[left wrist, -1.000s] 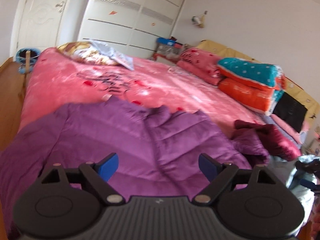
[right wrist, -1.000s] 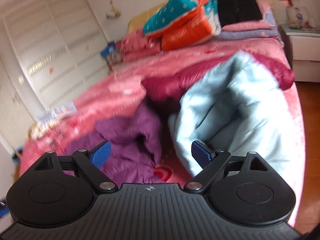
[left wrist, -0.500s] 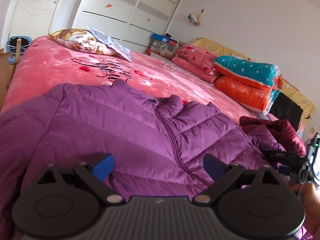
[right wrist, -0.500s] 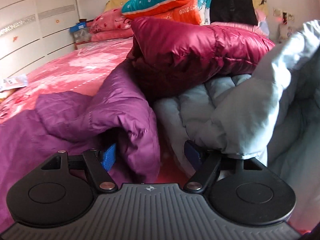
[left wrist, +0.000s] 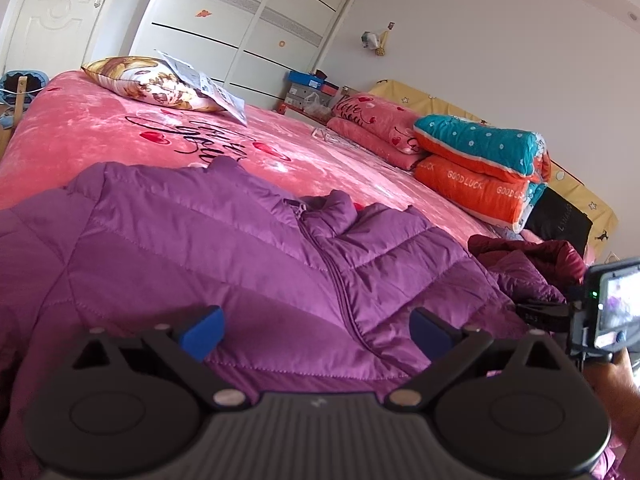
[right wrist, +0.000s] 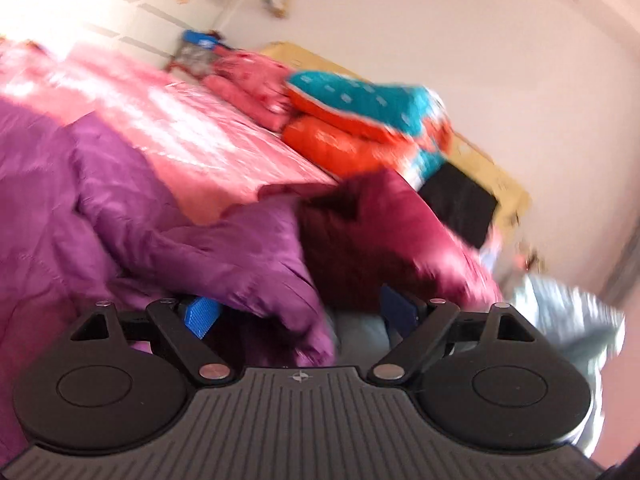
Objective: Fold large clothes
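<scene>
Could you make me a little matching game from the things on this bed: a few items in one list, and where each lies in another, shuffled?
Things:
1. purple jacket
2. patterned pillow
3. teal and orange quilt
4. maroon jacket

Places:
A. stacked by the yellow headboard
B. far corner of the pink bedspread, under papers
C. spread flat, nearest the left gripper
D. bunched at the purple jacket's right

Pairs: 1-C, 2-B, 3-A, 4-D

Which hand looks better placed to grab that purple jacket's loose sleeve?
Right, probably. Its tongs stand open around the bunched sleeve. The left tongs hover open over the jacket body, away from it.
</scene>
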Available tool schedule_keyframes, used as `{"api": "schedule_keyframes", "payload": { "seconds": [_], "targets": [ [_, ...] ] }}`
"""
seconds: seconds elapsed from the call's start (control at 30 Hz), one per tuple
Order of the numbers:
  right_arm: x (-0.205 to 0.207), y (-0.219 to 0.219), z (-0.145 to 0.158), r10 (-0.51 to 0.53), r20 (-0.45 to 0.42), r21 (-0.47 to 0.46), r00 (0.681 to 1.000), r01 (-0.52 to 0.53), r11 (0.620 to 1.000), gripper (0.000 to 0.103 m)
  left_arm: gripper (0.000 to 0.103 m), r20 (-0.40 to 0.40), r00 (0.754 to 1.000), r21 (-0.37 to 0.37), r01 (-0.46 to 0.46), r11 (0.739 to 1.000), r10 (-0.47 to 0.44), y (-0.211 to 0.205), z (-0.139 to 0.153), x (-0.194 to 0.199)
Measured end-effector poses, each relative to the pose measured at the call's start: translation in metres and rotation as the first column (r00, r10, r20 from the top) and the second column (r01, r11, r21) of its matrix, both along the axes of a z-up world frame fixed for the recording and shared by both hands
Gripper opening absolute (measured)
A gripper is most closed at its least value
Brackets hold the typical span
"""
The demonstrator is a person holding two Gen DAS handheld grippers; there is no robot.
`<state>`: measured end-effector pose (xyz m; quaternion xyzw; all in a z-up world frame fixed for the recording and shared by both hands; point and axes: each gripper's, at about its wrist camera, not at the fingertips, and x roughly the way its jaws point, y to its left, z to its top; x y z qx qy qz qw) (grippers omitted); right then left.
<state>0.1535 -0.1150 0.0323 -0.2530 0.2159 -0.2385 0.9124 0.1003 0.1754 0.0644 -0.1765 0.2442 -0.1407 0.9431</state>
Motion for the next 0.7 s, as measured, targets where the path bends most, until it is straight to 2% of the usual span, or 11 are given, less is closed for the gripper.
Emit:
{"api": "schedule_keyframes", "payload": {
  "seconds": [0.17, 0.37, 0.4, 0.43, 0.47, 0.5, 0.57, 0.63, 0.7],
  "targets": [
    [0.009, 0.015, -0.005, 0.132, -0.066, -0.136, 0.989, -0.14, 0.981, 0.103, 0.099, -0.006, 1.0, -0.02, 0.007, 1.0, -0.007, -0.002, -0.002, 0.004],
    [0.019, 0.033, -0.013, 0.229, -0.185, -0.272, 0.956, -0.273, 0.923, 0.103, 0.099, -0.012, 1.0, -0.038, 0.01, 0.999, -0.01, -0.003, -0.004, 0.008],
    [0.02, 0.035, -0.01, 0.236, -0.209, -0.257, 0.949, -0.286, 0.923, 0.097, 0.099, -0.014, 1.0, -0.044, 0.009, 0.999, -0.01, -0.003, -0.004, 0.009],
    [0.022, 0.034, -0.009, 0.239, -0.227, -0.234, 0.944, -0.291, 0.928, 0.07, 0.099, -0.017, 1.0, -0.05, 0.009, 0.999, -0.01, -0.003, -0.005, 0.011],
    [0.024, 0.035, -0.008, 0.232, -0.233, -0.224, 0.944, -0.284, 0.932, 0.055, 0.099, -0.019, 1.0, -0.056, 0.009, 0.998, -0.01, -0.002, -0.005, 0.012],
    [0.025, 0.035, -0.006, 0.229, -0.23, -0.21, 0.946, -0.278, 0.937, 0.05, 0.099, -0.02, 1.0, -0.062, 0.009, 0.998, -0.01, -0.002, -0.005, 0.012],
    [0.03, 0.035, -0.004, 0.212, -0.229, -0.169, 0.95, -0.254, 0.952, 0.03, 0.099, -0.022, 1.0, -0.068, 0.01, 0.998, -0.012, -0.001, -0.005, 0.014],
    [0.034, 0.034, -0.003, 0.185, -0.221, -0.138, 0.957, -0.219, 0.966, 0.021, 0.099, -0.023, 1.0, -0.073, 0.014, 0.997, -0.016, 0.0, -0.004, 0.014],
    [0.042, 0.031, 0.005, 0.162, -0.19, -0.071, 0.968, -0.178, 0.981, 0.017, 0.099, -0.021, 1.0, -0.075, 0.018, 0.997, -0.02, 0.0, -0.003, 0.013]
  ]
}}
